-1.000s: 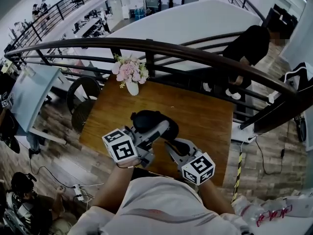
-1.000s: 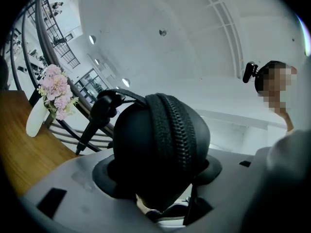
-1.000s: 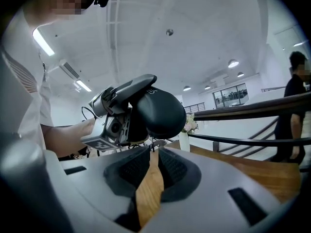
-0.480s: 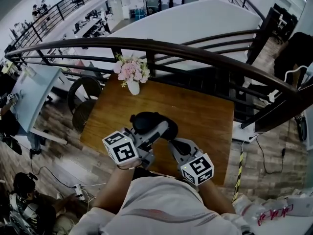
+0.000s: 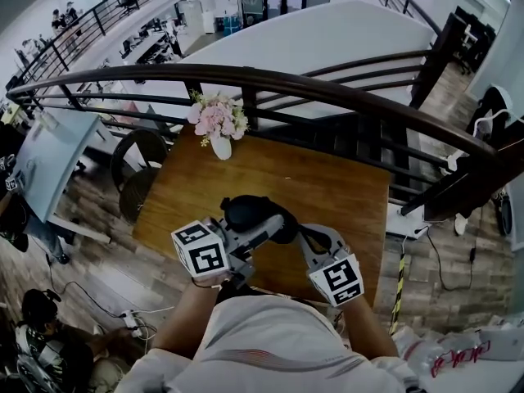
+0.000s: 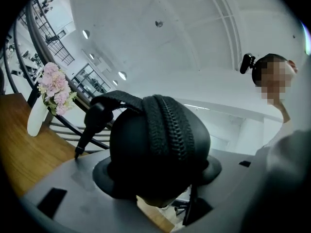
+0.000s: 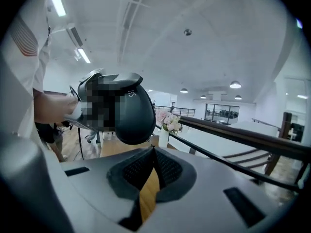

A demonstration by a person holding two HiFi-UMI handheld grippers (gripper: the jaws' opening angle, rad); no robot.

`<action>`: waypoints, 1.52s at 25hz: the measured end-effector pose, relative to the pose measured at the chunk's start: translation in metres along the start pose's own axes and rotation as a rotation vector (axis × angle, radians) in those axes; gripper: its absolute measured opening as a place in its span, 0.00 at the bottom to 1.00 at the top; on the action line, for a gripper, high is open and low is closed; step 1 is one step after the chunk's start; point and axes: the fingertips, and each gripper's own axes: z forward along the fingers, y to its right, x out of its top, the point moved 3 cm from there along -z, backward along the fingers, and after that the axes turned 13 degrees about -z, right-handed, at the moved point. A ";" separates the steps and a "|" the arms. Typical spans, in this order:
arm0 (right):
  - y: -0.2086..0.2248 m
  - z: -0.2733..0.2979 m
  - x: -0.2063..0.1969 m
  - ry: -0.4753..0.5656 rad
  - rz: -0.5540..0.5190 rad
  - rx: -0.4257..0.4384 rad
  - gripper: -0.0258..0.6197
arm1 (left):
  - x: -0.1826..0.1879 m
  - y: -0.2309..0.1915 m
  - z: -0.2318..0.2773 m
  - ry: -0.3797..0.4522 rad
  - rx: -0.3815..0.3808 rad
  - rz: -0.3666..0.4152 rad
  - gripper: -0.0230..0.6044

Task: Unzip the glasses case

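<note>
The glasses case (image 6: 156,144) is matt black, zip teeth included. The left gripper (image 5: 260,219) and right gripper (image 7: 154,154) are pale grey with black pads, each carrying a white cube printed with black squares. The table (image 5: 336,187) is honey-brown wood. Pink flowers (image 5: 216,119) sit in a white vase (image 5: 221,146).

Glasses case (image 6: 146,149) matt cloth; table (image 5: 327,187) smooth wood
</note>
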 end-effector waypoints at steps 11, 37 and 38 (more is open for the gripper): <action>0.008 -0.001 0.006 -0.016 -0.328 0.000 0.12 | -0.021 0.001 0.008 -0.203 -0.027 0.031 0.48; -0.025 -0.004 0.039 -0.016 -0.914 0.057 0.13 | -0.140 -0.037 0.004 -0.991 0.167 0.470 0.48; -0.027 -0.004 0.039 -0.022 -0.944 0.065 0.14 | -0.143 -0.040 0.003 -1.012 0.179 0.485 0.48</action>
